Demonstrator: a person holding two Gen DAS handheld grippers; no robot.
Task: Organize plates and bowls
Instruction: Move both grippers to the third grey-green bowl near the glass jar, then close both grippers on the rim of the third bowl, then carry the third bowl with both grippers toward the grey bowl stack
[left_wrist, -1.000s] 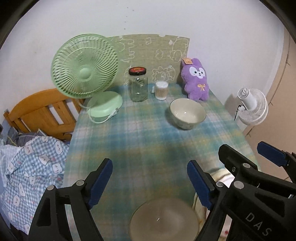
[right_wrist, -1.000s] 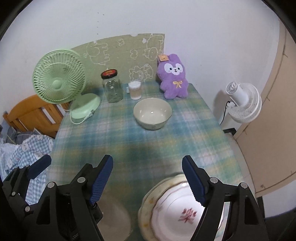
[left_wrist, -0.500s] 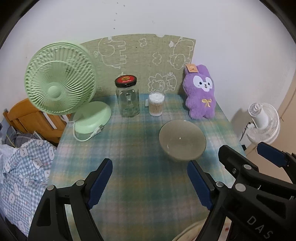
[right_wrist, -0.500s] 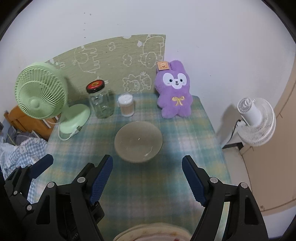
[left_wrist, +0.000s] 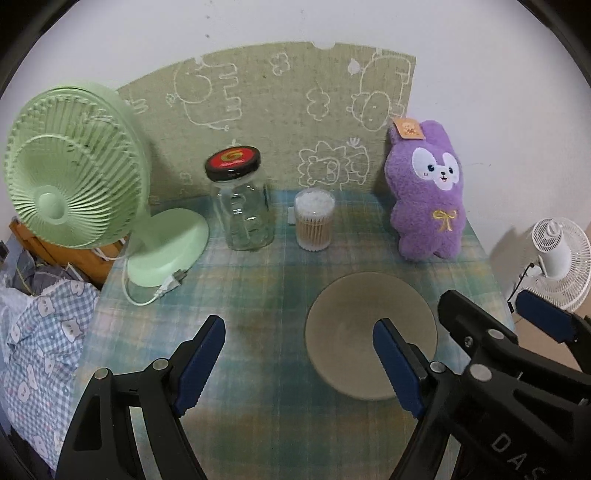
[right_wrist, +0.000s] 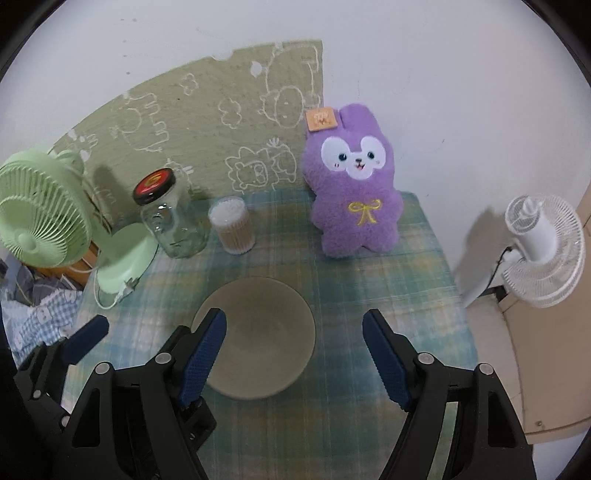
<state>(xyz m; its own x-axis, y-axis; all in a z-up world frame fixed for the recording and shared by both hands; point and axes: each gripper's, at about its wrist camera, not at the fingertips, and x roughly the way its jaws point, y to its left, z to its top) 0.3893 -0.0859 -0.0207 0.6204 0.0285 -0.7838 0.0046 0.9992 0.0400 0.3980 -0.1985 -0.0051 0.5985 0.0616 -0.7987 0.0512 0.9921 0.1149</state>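
Both grippers tilt down over the bowl (right_wrist: 258, 332), left gripper (left_wrist: 299, 362) wide, right gripper (right_wrist: 293, 354) wide but just narrowing, empty; only the right view shows the bowl whole.

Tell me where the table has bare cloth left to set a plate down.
Open patch: the cloth left of the bowl, in front of the green fan base and glass jar. A narrower strip lies right of the bowl, in front of the purple plush, running to the table edge. The back row is crowded: fan, jar, cotton swab tub, plush.
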